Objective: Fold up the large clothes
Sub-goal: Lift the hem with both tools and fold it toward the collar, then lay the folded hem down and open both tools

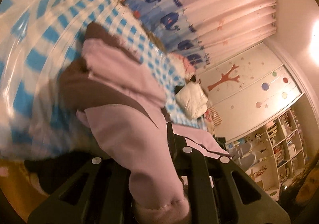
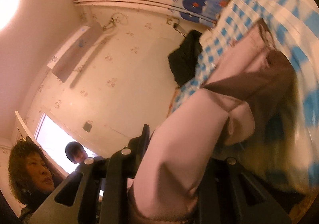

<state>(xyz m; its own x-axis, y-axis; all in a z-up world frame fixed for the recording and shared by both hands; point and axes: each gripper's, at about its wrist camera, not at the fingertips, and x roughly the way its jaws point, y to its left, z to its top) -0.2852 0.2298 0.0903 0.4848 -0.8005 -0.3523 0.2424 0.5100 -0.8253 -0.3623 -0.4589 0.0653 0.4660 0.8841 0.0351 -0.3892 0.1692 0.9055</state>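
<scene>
A large pink garment with brown panels hangs and drapes over a bed with a blue-and-white checked cover. My left gripper is shut on a pink fold of it, which runs down between the fingers. In the right wrist view the same pink garment fills the middle, with a brown panel above it. My right gripper is shut on another pink fold. Both views are tilted and blurred.
A white pillow and dark clothes lie on the bed. A whale-print curtain, a decorated wardrobe and shelves stand behind. Two people are at the lower left near a doorway.
</scene>
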